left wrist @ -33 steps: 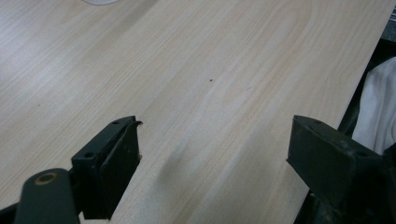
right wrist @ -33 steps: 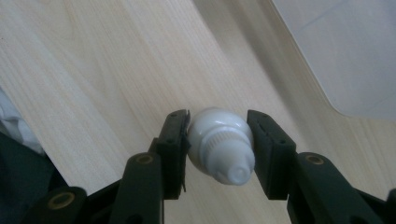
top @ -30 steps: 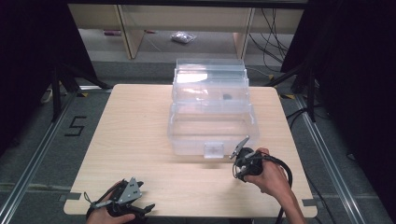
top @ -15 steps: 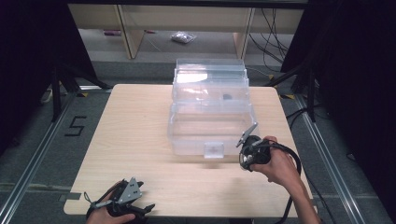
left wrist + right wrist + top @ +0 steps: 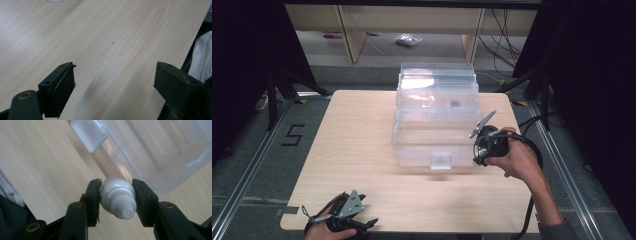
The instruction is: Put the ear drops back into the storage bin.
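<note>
Left gripper: The left gripper [image 5: 343, 216] sat at the near left edge of the table [image 5: 352, 150], low over the wood. Its jaws were spread wide with nothing between them. It looked like it was just waiting its turn.

Left hand: The left hand [image 5: 324, 231] held it at the table's near edge, well apart from the box. That kept it out of the way.

Right gripper: The right gripper [image 5: 117, 195] was pinching a small white bottle. One jaw pressed on each side, so the bottle could not slip out.

Bottle: The bottle [image 5: 117, 198] was between the right jaws, up off the table, just beside the box's near right corner. Its narrow tip pointed back toward the camera. It was held by its fat middle, likely because that part gives the best grip.

Right hand: The right hand [image 5: 517, 157] held its gripper [image 5: 482, 142] up by the box's right side, tilted toward it. That looked like a good spot for putting the bottle in.

Box: The clear box [image 5: 434, 120] stood in the middle of the table with a latch [image 5: 441, 161] on its near wall. Its lid stood up at the back, so the top was open. That left room to drop something in.

Far floor: A small bag [image 5: 408, 40] lay on the floor past the table, not part of the job.
</note>
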Demonstrator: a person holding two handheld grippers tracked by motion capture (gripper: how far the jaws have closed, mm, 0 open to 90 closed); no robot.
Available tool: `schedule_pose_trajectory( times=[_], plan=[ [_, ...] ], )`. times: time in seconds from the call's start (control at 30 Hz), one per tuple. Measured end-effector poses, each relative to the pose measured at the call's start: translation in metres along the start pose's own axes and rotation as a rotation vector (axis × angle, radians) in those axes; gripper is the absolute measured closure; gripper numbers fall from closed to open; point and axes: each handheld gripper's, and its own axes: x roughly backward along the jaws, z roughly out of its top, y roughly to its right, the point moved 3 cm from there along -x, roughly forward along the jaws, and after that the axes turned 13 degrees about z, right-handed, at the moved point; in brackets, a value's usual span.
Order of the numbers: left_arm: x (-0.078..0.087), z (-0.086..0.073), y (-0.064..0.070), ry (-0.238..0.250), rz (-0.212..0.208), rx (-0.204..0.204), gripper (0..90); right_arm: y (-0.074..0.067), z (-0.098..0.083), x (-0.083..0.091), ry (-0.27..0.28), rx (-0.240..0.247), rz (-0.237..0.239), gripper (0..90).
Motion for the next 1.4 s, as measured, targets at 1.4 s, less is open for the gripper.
schedule_pose_trajectory(
  times=[1.4],
  plan=[
    [0.0, 0.0, -0.001, -0.001, -0.001, -0.002, 16.2, 0.078, 0.052, -0.011, -0.031, -0.134, 0.008, 60.2]
  ],
)
